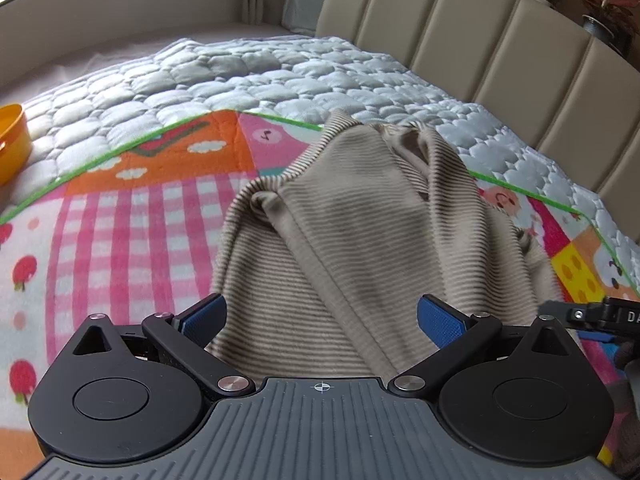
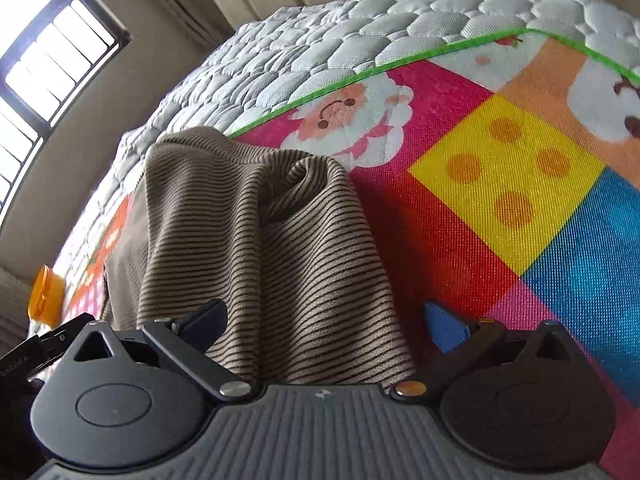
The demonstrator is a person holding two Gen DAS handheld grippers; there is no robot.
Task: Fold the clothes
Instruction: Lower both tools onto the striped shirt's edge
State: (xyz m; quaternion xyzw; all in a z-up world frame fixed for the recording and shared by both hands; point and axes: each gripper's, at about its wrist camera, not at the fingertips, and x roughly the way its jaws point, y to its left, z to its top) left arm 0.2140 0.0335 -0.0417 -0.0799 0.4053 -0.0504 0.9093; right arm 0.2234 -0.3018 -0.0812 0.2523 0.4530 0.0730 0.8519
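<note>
The bed (image 1: 248,68), covered by a pale quilted mattress pad, fills both views, with a padded beige headboard (image 1: 472,28) along its far side. On it lies your work surface, a play mat (image 1: 132,216) printed with pink checks, orange, yellow and blue panels and cartoon sheep, bordered in green. The striped beige garment (image 1: 332,248) rests bunched on this mat, its far edge reaching over the green border onto the quilting; a seam runs diagonally down it toward your left tool, and its upper part is gathered into loose folds with an opening visible. In the right wrist view the same garment (image 2: 256,248) rises in a ridge and runs down under the front of your right tool.

Your left tongs (image 1: 322,320) are released, the blue pads (image 1: 440,320) spread wide with the cloth lying between them but gripped by neither. Your right tongs (image 2: 326,326) are likewise spread apart, the fabric lying between them and against the left finger; the right pad (image 2: 444,326) stands clear over the mat.

An orange plastic bowl (image 1: 12,140) sits at the left edge of the bed, well apart from the garment. Potted plants (image 1: 600,4) stand behind the headboard. A barred window (image 2: 36,64) is at upper left.
</note>
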